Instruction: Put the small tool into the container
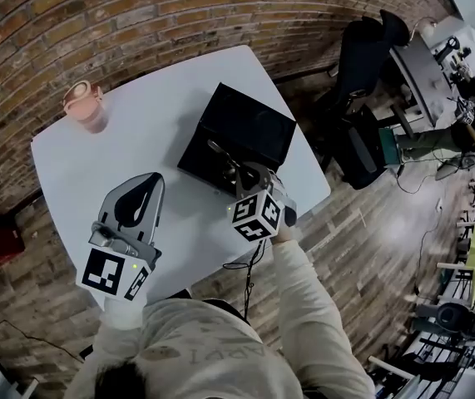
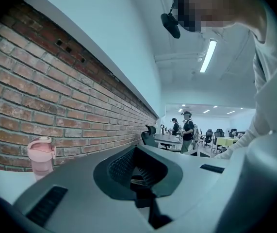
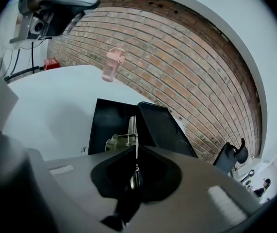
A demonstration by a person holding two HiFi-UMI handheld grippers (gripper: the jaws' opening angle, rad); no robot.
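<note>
Tally time: mostly singles, plus a couple of pairs.
On view now: one white tabletop [image 1: 137,152], one pink bottle [image 1: 85,105], one black container [image 1: 241,131], one small tool [image 3: 134,127]. Two grippers, the left gripper [image 1: 140,191] and the right gripper [image 1: 239,175], and two marker cubes, one on each: left cube [image 1: 112,274], right cube [image 1: 256,214]. Off to the side, one black office chair [image 1: 362,52].

Nothing legible anywhere — only faint, unreadable print across the person's sweatshirt [image 1: 208,354].
</note>
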